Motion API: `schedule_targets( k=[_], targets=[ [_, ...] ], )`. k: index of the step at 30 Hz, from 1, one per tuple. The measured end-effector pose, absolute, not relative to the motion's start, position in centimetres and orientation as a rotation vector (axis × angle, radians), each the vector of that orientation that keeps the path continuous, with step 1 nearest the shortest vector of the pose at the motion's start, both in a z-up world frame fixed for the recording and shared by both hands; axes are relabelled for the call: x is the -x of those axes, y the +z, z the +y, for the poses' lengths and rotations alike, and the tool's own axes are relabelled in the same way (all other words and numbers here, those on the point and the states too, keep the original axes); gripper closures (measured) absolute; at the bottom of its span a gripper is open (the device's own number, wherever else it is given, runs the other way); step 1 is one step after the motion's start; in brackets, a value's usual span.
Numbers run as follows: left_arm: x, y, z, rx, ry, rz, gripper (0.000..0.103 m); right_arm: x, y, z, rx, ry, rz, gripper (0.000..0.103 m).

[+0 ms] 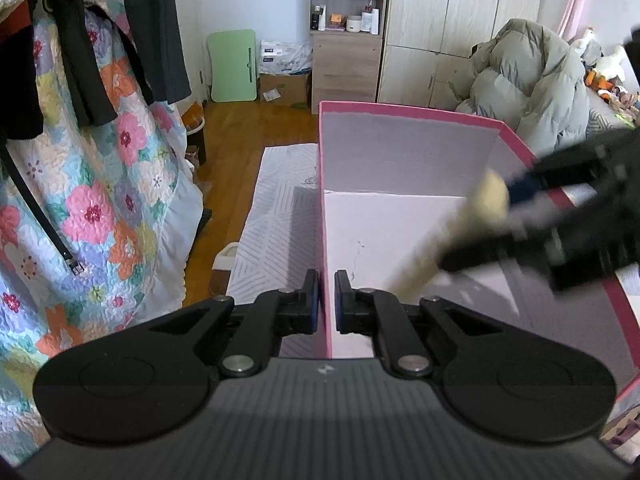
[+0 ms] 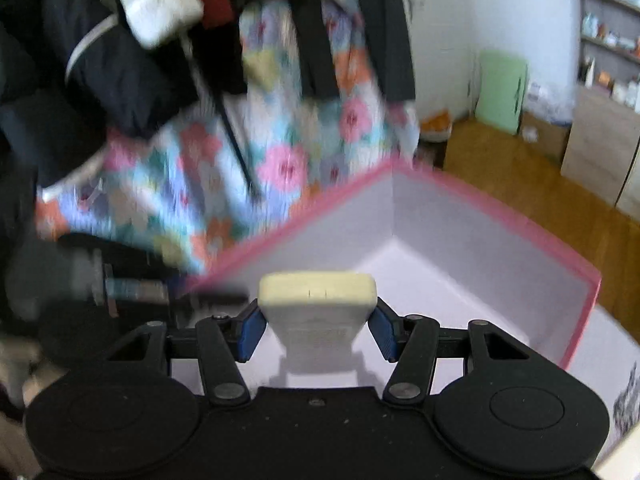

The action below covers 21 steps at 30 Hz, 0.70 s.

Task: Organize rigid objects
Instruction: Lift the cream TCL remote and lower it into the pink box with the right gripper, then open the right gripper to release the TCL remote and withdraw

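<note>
A pink box (image 1: 408, 116) with a white inside stands in front of me. My left gripper (image 1: 327, 300) is shut on the box's left wall, one finger on each side. My right gripper (image 2: 316, 332) is shut on a cream rectangular object (image 2: 318, 300) and holds it over the inside of the box (image 2: 460, 248). In the left wrist view the right gripper (image 1: 508, 204) comes in blurred from the right with the cream object (image 1: 476, 216) tilted down into the box. The box floor is bare where visible.
A floral quilt (image 1: 100, 184) and dark clothes (image 1: 152, 32) hang at the left. A white patterned mat (image 1: 272, 232) lies under the box on a wooden floor (image 1: 256, 124). A puffy grey coat (image 1: 532, 76), wardrobe (image 1: 456, 8) and shelf unit (image 1: 346, 20) stand behind.
</note>
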<state>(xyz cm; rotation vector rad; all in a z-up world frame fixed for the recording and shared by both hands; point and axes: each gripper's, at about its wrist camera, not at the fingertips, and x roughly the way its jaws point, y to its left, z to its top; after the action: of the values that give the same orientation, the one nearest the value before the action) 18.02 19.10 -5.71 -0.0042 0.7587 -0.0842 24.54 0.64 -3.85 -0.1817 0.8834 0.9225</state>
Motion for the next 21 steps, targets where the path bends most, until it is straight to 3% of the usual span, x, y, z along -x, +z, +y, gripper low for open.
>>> schedule_targets(
  k=[9, 21],
  targets=[
    [-18.1, -5.8, 19.1, 0.015, -0.084, 0.767, 0.096, -22.3, -5.9, 0.6, 0.524, 0.984, 1.023, 0.042],
    [-18.1, -5.9, 19.2, 0.018, -0.087, 0.765, 0.096, -22.8, -6.4, 4.7, 0.932, 1.212, 0.894, 0.042]
  ],
)
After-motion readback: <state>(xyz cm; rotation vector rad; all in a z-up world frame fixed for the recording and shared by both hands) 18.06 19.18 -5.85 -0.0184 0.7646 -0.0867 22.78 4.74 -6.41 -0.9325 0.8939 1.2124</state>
